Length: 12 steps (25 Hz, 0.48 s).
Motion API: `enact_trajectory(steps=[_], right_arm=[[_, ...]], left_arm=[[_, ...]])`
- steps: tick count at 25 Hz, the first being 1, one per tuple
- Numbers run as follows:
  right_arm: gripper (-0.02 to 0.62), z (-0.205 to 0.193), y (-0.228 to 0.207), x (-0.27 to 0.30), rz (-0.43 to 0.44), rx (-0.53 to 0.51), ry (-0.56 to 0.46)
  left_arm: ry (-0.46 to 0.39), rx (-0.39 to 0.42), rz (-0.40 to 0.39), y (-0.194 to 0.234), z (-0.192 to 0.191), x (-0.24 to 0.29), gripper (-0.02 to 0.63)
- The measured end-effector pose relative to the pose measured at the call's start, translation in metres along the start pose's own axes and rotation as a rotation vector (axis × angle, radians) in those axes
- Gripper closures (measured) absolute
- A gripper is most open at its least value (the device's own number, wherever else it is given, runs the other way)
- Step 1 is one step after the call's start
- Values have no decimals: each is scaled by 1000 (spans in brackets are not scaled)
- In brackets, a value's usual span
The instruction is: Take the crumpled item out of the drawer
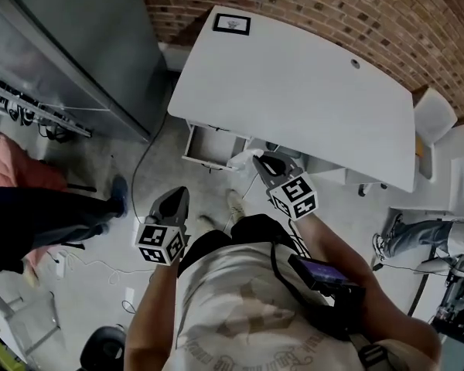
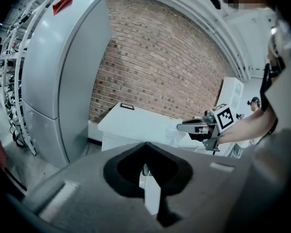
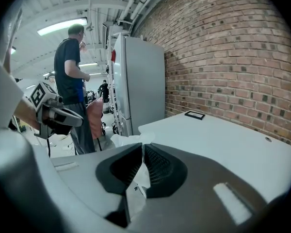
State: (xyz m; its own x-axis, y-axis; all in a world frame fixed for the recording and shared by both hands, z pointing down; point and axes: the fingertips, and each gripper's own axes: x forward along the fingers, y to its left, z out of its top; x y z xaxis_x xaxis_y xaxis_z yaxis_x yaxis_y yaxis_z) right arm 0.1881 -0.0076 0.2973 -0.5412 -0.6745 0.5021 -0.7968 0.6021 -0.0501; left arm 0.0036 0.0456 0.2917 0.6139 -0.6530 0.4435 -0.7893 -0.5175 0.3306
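The white crumpled item (image 1: 243, 159) hangs just off the desk's front edge, beside the open white drawer (image 1: 203, 158). My right gripper (image 1: 257, 161) is shut on it. In the right gripper view the crumpled item (image 3: 127, 141) bulges out past my right gripper (image 3: 141, 147) and runs down between the closed jaws. My left gripper (image 1: 178, 195) hangs lower and to the left, over the floor, apart from the drawer. In its own view my left gripper (image 2: 144, 146) has its jaws meeting at the tip with nothing held. That view also shows the right gripper (image 2: 183, 126) with the item (image 2: 173, 138).
A white desk (image 1: 294, 91) with a small black frame (image 1: 231, 24) stands against a brick wall (image 1: 356, 14). A tall grey cabinet (image 1: 85, 37) is at the left. A person (image 3: 70, 72) stands nearby. A white chair (image 1: 433, 118) is at the right, and cables (image 1: 100, 269) lie on the floor.
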Motion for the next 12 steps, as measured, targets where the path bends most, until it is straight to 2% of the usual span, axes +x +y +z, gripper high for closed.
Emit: enact_trajectory(steps=[6, 12], right_arm=[[569, 12, 5, -23, -5, 15, -23], [569, 9, 16, -40, -16, 42, -27]], left_arm=[[-23, 6, -32, -15, 11, -8, 603], [-12, -21, -67, -18, 4, -17, 603]])
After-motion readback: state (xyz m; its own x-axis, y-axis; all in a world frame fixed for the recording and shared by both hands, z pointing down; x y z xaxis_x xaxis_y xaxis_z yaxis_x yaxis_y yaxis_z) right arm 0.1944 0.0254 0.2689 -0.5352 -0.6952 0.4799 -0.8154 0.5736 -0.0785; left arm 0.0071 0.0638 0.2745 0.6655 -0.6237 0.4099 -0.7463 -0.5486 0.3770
